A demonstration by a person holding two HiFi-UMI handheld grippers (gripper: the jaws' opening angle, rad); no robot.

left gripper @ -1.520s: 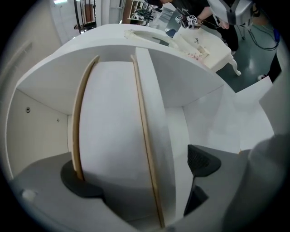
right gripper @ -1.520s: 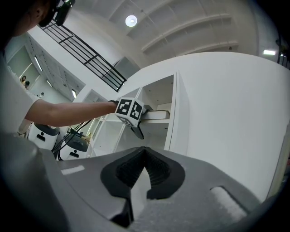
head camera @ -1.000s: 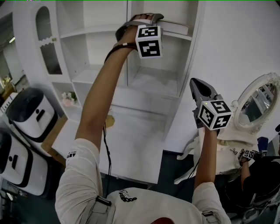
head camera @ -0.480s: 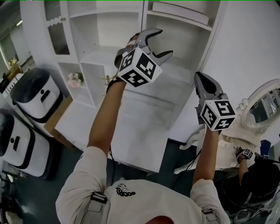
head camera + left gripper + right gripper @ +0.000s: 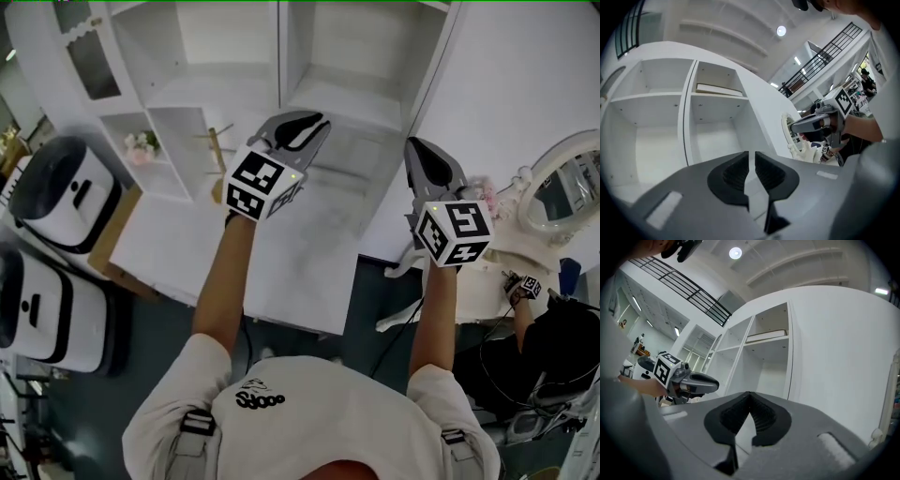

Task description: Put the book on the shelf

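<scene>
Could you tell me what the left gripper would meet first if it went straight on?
Probably the back wall of the shelf compartment below the book; depth is unclear. The left gripper's claw is closing, empty.

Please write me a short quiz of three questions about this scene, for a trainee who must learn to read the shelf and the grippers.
1. True or false: the book lies flat on a shelf of the white cabinet.
2. What is between the fingers of the right gripper? A: the book. B: nothing. C: a flower.
3. Fill in: the round mirror stands on the person's ______ side.
Key: 1 true. 2 B, its fingers are shut, tips together. 3 right.
</scene>
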